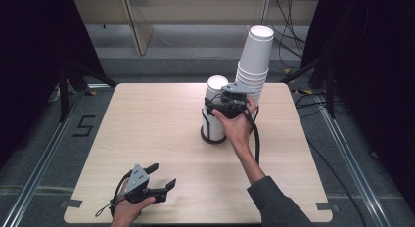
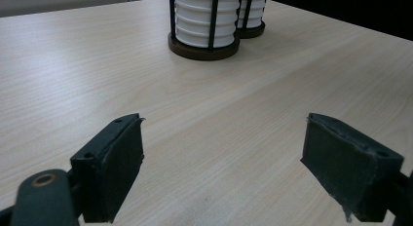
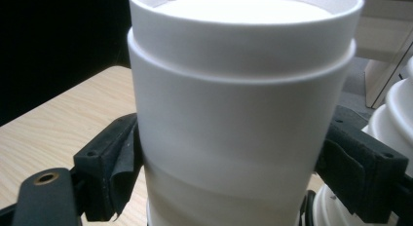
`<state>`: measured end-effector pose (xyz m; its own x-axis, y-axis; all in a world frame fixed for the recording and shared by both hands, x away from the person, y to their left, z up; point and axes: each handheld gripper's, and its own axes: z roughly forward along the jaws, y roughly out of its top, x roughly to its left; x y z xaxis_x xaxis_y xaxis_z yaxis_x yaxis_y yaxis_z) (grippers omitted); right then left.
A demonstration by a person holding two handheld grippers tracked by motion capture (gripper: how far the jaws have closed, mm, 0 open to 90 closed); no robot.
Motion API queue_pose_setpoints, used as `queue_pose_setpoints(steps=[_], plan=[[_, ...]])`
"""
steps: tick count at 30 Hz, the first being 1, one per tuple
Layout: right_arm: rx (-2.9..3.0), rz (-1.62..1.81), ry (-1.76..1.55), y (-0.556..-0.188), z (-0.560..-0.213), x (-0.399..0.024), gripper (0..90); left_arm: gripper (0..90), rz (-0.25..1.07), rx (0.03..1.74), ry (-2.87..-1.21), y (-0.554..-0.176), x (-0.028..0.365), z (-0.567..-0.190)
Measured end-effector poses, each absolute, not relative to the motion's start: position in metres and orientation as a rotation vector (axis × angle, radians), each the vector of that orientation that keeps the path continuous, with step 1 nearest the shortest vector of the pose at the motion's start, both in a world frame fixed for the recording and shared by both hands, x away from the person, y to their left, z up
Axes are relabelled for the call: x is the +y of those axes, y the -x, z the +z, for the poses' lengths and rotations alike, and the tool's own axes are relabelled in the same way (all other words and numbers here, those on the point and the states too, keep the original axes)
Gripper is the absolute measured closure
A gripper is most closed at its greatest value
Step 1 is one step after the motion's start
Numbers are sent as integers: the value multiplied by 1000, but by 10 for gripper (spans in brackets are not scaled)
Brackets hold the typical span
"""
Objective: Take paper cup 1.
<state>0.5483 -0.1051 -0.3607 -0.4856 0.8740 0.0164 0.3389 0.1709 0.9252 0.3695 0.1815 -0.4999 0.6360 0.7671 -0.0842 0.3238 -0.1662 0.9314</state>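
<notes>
Right hand-held gripper (image 3: 229,153) clamps the top cup (image 3: 238,89) over the near cup stack (image 1: 214,122); cup looks partly seated, release still pending; tall stack (image 1: 254,60) just behind; left hand-held gripper (image 1: 159,180) idle, jaws apart, empty, over worktop (image 1: 147,124).

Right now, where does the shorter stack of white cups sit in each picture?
High view: short cup stack at the middle of the table.
Left gripper view: the stack at top centre, far across the table.
Right gripper view: its top cup in the middle, between the jaws.
Shared landmark: tall cup stack close beside it.
</notes>
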Motion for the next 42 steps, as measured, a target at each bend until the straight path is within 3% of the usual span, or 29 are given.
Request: queue_pose_setpoints(steps=[10,23,36,42], plan=[[1890,1275,-1174,-551,-362,-99,168,147,505,881,-1762,-369,181,-500],[1832,1326,-1130,-545,-332,-102,181,147,504,878,-1764,-369,181,-500],[1768,1412,-1051,-532,-268,-111,182,146,490,873,-1753,-370,180,-501],[1800,1448,-1004,-514,-255,-116,184,146,500,882,-1762,-370,181,-500]])
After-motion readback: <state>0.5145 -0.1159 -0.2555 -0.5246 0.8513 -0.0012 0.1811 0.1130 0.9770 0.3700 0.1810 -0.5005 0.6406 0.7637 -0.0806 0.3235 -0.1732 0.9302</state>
